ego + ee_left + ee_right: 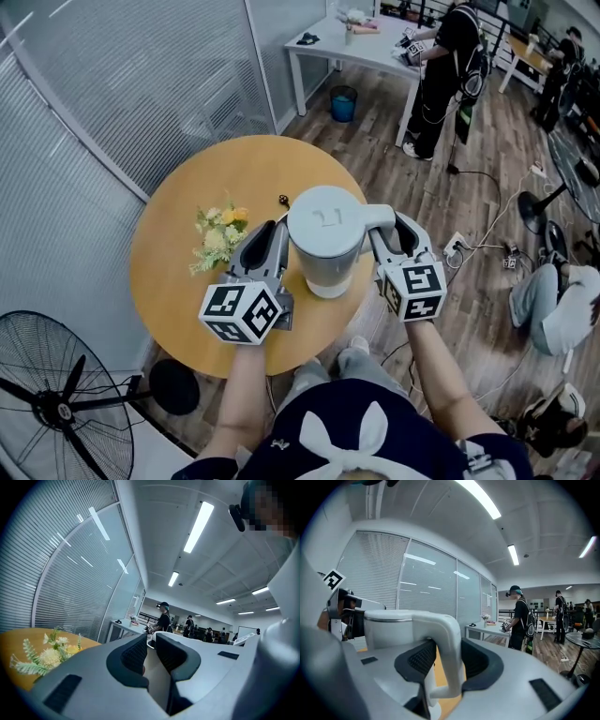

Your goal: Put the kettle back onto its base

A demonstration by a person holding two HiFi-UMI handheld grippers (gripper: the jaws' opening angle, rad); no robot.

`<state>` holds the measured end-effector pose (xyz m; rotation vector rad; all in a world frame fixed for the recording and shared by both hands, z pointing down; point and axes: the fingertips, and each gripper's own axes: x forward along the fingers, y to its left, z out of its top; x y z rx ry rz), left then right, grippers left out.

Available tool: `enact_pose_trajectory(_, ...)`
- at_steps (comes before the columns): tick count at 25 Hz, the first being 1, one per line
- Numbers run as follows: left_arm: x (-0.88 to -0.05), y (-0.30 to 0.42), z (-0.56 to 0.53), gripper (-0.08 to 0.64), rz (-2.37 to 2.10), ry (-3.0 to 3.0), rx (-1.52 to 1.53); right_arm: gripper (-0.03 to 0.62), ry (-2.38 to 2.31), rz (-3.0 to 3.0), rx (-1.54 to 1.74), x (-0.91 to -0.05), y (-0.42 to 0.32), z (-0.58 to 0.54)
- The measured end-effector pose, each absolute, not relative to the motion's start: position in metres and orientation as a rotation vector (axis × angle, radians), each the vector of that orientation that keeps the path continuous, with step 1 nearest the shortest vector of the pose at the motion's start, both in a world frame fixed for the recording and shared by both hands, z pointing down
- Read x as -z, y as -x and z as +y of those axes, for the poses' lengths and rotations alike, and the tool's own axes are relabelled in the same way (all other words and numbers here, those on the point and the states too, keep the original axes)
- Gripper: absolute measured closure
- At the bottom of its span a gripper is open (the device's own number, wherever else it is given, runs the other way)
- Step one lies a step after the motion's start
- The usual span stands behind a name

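White electric kettle (324, 234) stands upright over the round wooden table (178, 262), towards its near right side. Right gripper (394, 234): fingers clamped on the kettle's handle (449, 634), one dark pad on each side of it. Left gripper (270, 234): fingers almost together, with a narrow slit between them and nothing held. It sits just beside the kettle's left flank; contact cannot be told. A wider pale ring shows under the kettle body; whether this is the base cannot be told. A sprig of yellow-and-white flowers (220, 234) lies on the table, left of the left gripper.
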<state>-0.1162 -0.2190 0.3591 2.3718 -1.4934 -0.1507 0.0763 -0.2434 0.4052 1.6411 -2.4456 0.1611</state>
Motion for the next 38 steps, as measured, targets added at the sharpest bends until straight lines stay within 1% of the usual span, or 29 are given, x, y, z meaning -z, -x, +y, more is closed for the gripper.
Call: enact_pose_trajectory(38, -0.404, 0.115, -0.238, 0.486, -1.513, -2.267, 0.065, 0.423, -1.564, -2.434, -0.237, -0.451, -0.077, -0.265)
